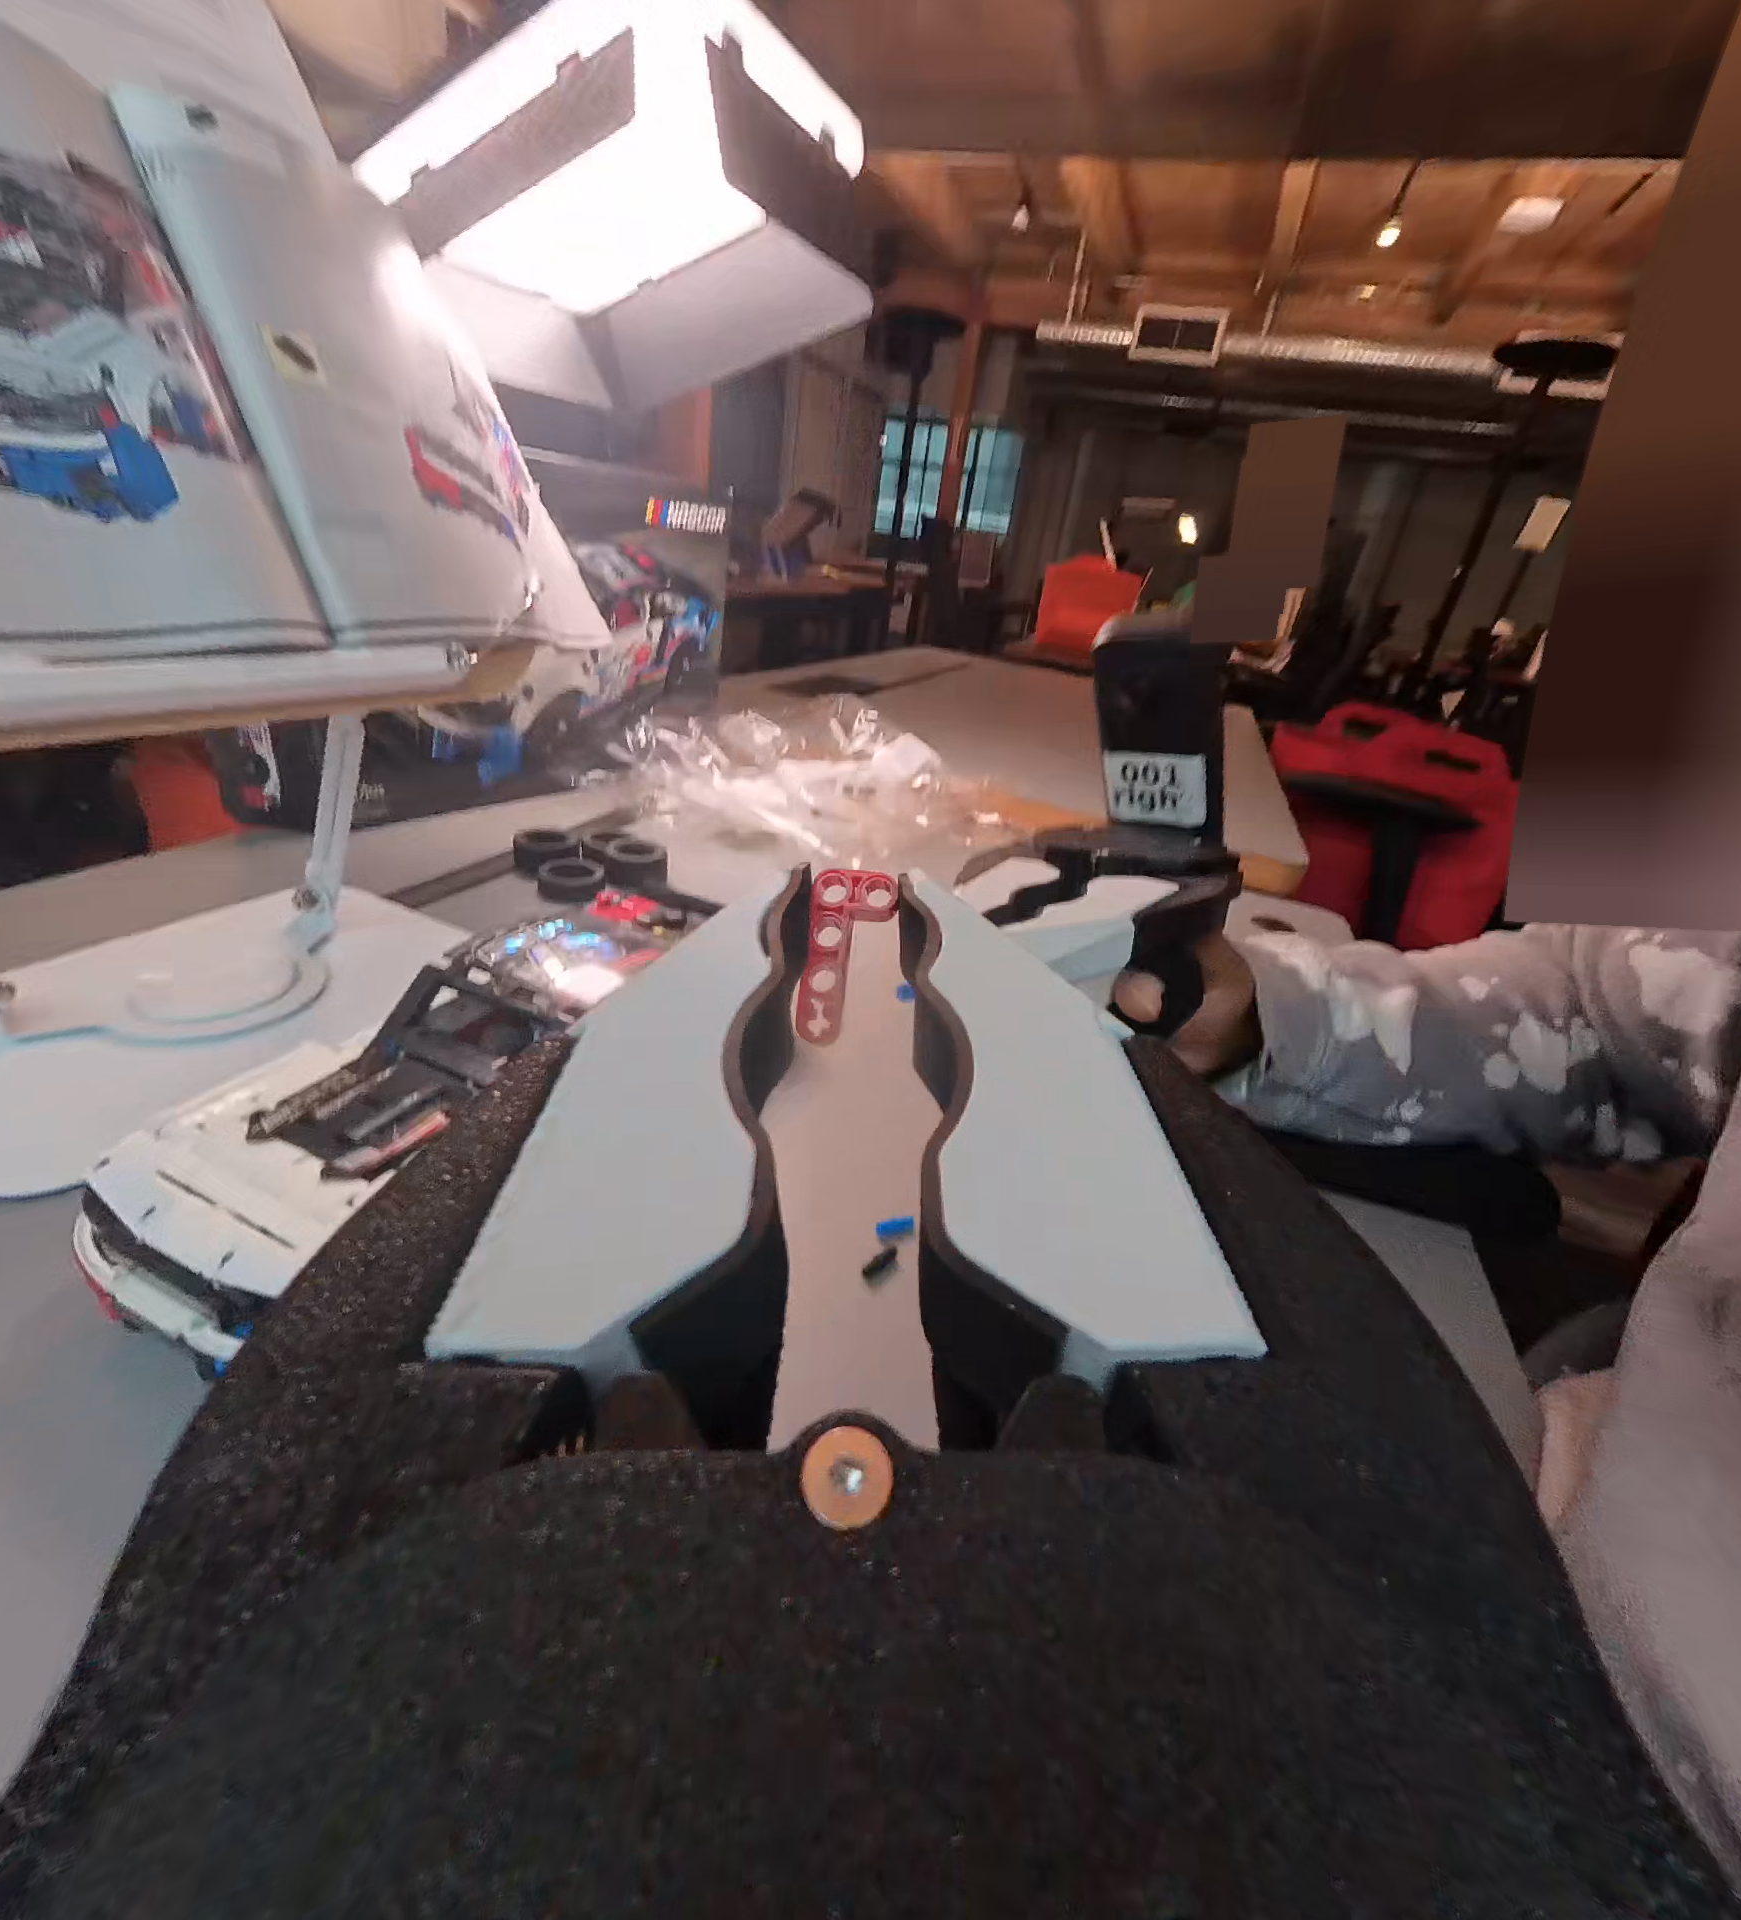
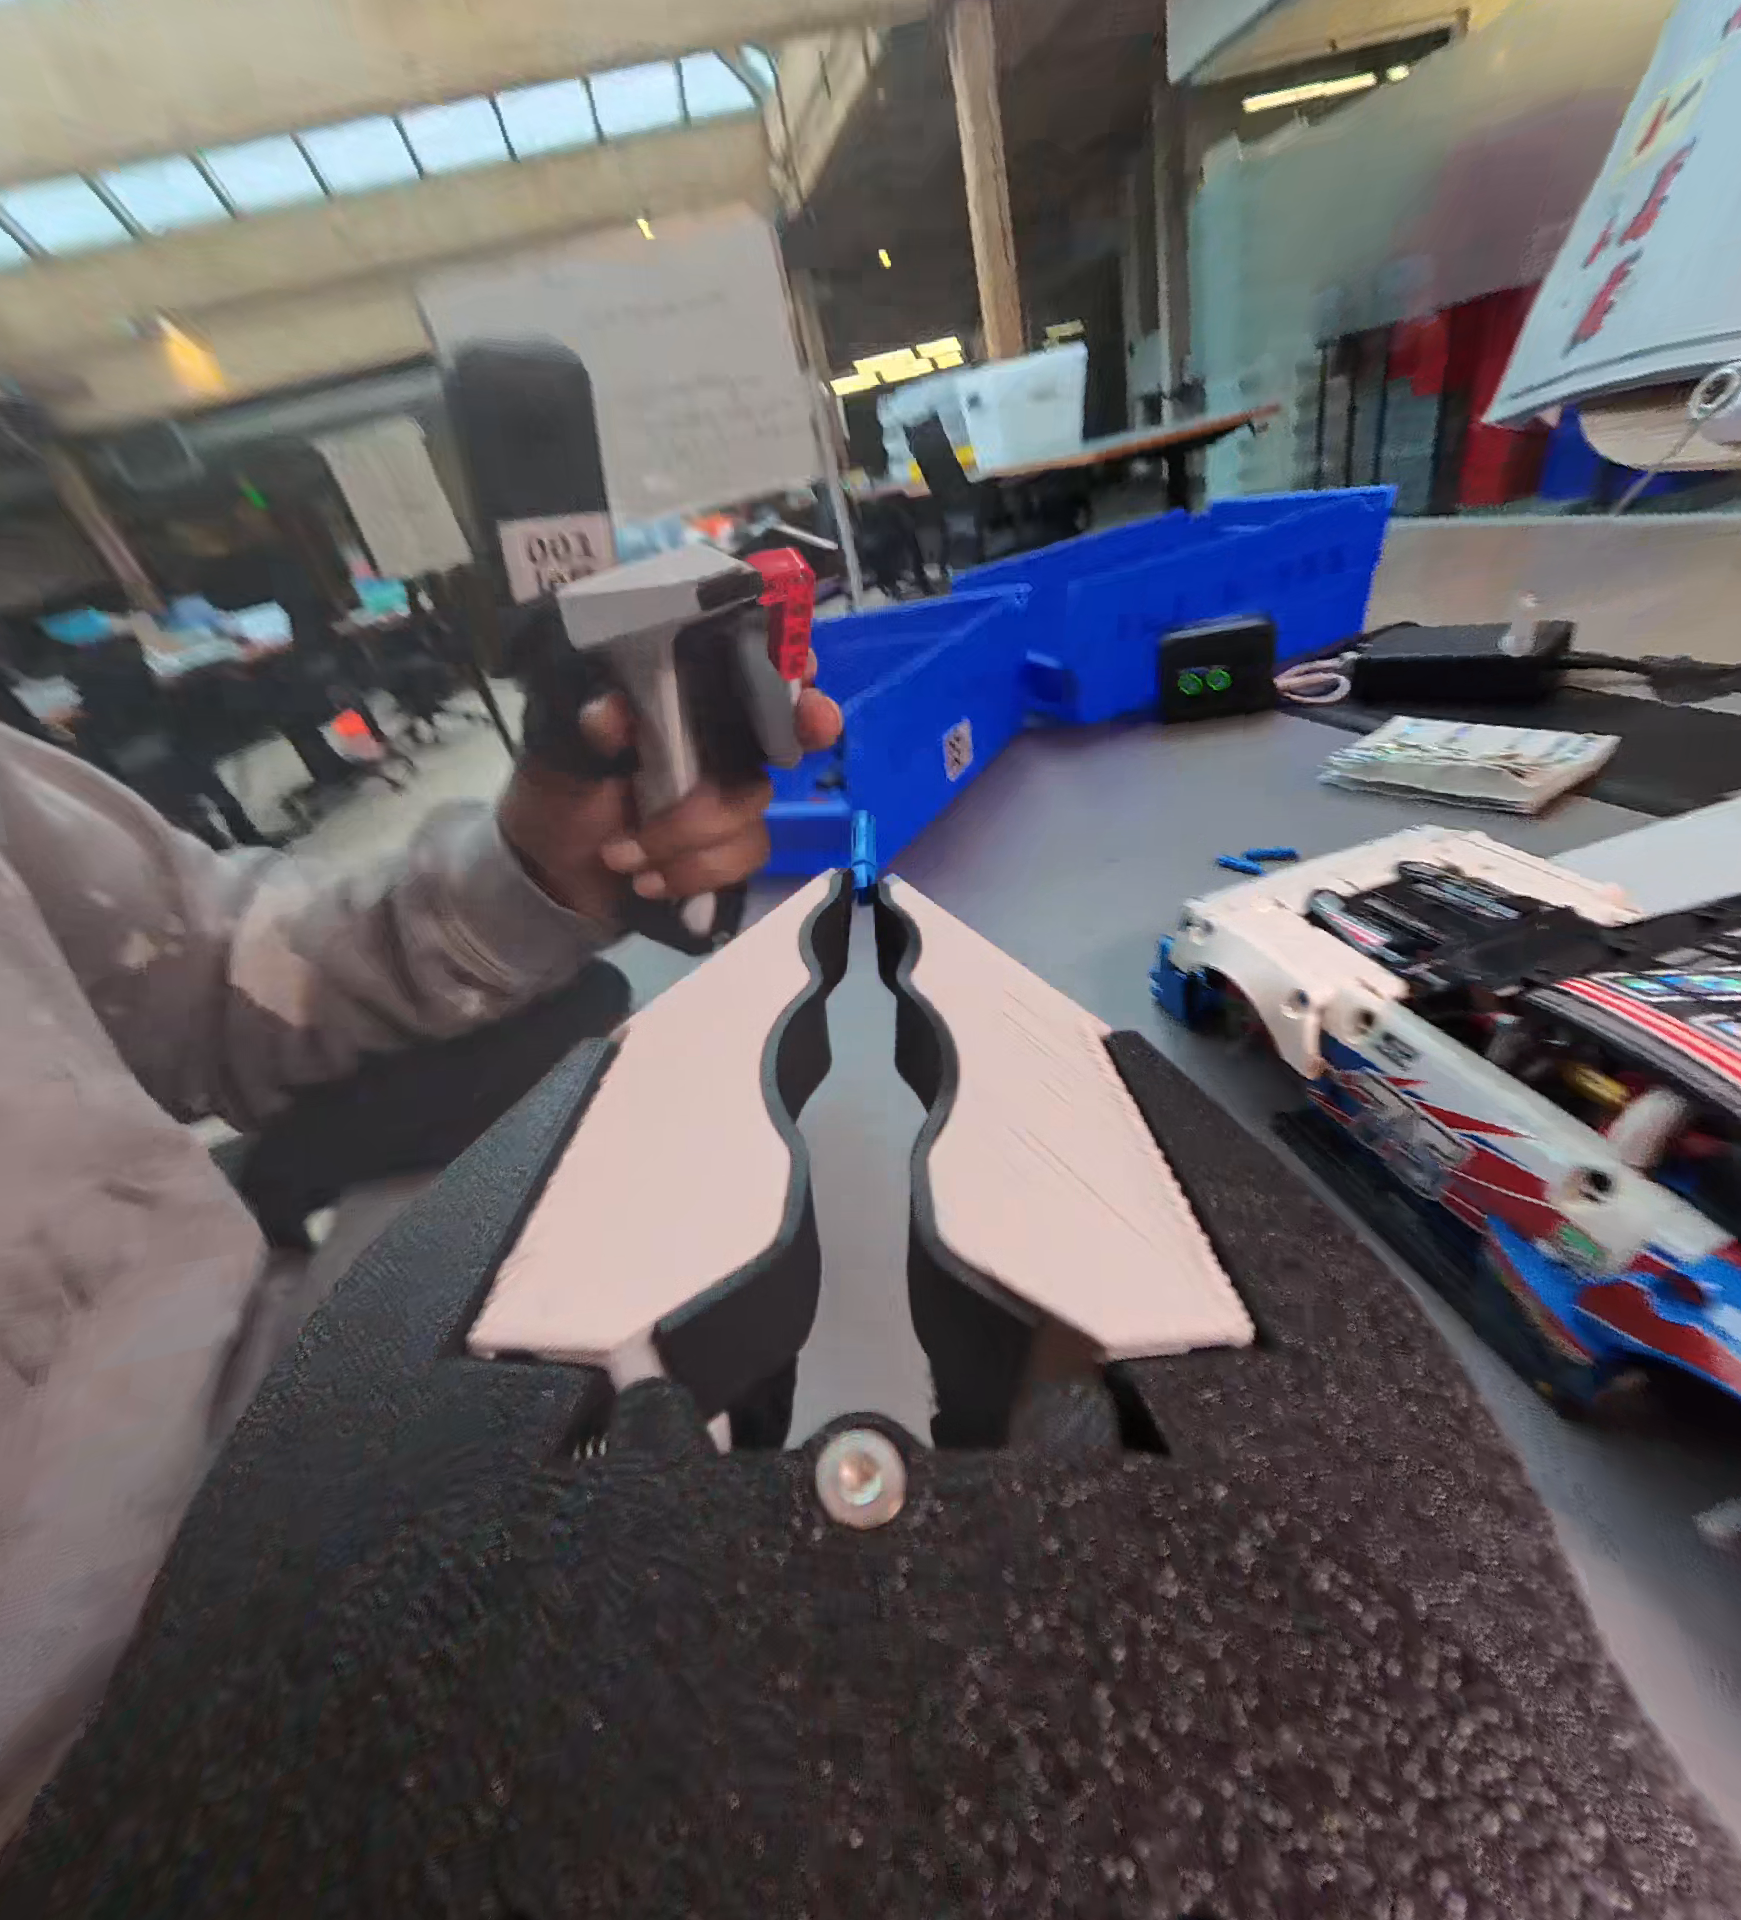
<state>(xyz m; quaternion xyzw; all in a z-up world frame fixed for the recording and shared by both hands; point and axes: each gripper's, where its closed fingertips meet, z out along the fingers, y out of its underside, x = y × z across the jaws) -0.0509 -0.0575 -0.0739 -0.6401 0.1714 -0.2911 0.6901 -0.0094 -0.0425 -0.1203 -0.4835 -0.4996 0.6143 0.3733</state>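
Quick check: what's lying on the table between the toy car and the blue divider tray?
In the right wrist view, a few small blue pins lie on the grey table between the toy car and the blue divider tray; otherwise the stretch is bare.

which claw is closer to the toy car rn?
Hard to call. The left claw holds a red beam with the toy car down to its left; the right claw pinches a blue pin, car to its right.
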